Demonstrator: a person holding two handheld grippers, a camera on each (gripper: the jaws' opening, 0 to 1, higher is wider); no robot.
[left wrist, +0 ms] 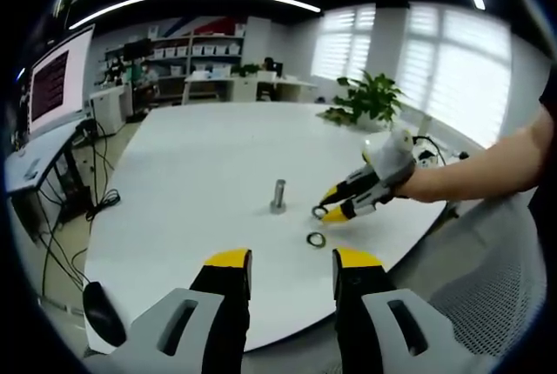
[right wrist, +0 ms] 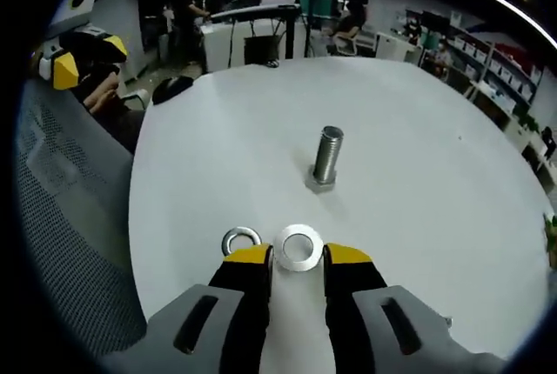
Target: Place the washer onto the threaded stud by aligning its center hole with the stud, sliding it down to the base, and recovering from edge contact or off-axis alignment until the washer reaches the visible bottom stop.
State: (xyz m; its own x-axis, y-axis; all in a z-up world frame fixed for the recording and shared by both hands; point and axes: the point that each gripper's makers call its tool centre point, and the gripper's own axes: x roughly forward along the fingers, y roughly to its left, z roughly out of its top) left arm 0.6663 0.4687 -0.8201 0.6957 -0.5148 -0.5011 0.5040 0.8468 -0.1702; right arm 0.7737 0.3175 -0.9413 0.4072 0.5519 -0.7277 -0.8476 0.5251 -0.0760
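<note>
A: Biggest first? White round tabletop [right wrist: 418,183], bare but for a few small parts. Mesh chair back [right wrist: 61,217] at the rim, on the near side from the stud.

B: Noted. Then the grippers? Left gripper [left wrist: 291,263] held low at the near rim of the tabletop, well back from the stud, jaws spread with nothing between. Seen again in the right gripper view [right wrist: 78,56], off past the tabletop edge.

A: And the right gripper [right wrist: 296,257]? Down near the tabletop, just short of the stud, jaws pinching a flat washer [right wrist: 298,246] by its edges, hole facing up. In the left gripper view, reaching in from the right with a person's hand [left wrist: 409,178] behind it, tips [left wrist: 335,204] low beside the stud.

B: Stud itself? Threaded stud [right wrist: 327,156] standing upright on its hex base near the middle of the tabletop, bare, apart from the washer.

A: Smallest? A second ring, a split washer [right wrist: 241,239], lying flat on the tabletop just beside the right jaws, farther from the stud than the held one.
</note>
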